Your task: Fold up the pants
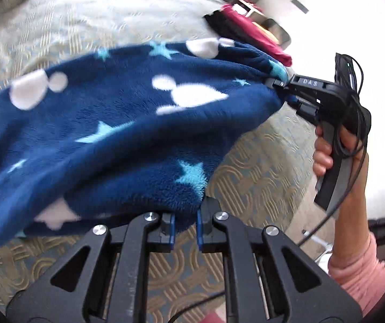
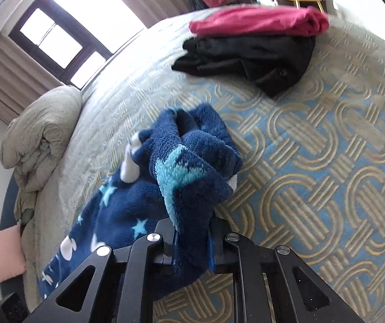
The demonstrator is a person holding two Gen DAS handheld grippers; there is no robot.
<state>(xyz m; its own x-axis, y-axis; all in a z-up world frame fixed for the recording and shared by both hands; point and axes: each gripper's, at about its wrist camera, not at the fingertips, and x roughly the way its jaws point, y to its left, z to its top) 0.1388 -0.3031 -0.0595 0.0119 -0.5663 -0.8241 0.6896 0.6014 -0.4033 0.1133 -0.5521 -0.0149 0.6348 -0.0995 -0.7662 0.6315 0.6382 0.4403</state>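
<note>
- Pants (image 1: 106, 123), navy fleece printed with stars and white shapes, hang stretched above the patterned bedspread (image 1: 257, 177) in the left wrist view, slung between two tools rather than lying flat.
- Left gripper (image 1: 185, 227) sits at the near hem; its jaws are nearly closed, with the fleece edge tucked between the blue pads (image 1: 171, 228), so it reads as pinching the cloth.
- Right gripper (image 1: 286, 92), seen across the span, bites the far corner of the fabric; a hand (image 1: 335, 150) in a pink sleeve (image 1: 359, 269) grips its handle.
- Much of this view is smeared, so I cannot tell whether waistband or cuffs are being held.
- In the right wrist view the pants (image 2: 192, 161) bunch thickly up out of the right gripper (image 2: 192, 245), whose jaws are clamped on a fat wad of fleece; the rest trails down to the left toward the bed.
- Beyond lie a black garment (image 2: 251, 56) with a red one (image 2: 259, 21) on top, well apart from the work, and a bundled quilt (image 2: 39, 134) by the window (image 2: 58, 35).
- Judged step: both corners are gripped and the garment lifted, ready to be spread or laid over for a fold.
- Next move, as I judge it, calls for keeping the span taut and the two hands level, then lowering onto the open bedspread so the edges line up. The thick wad in the right jaws could skew the fold.
</note>
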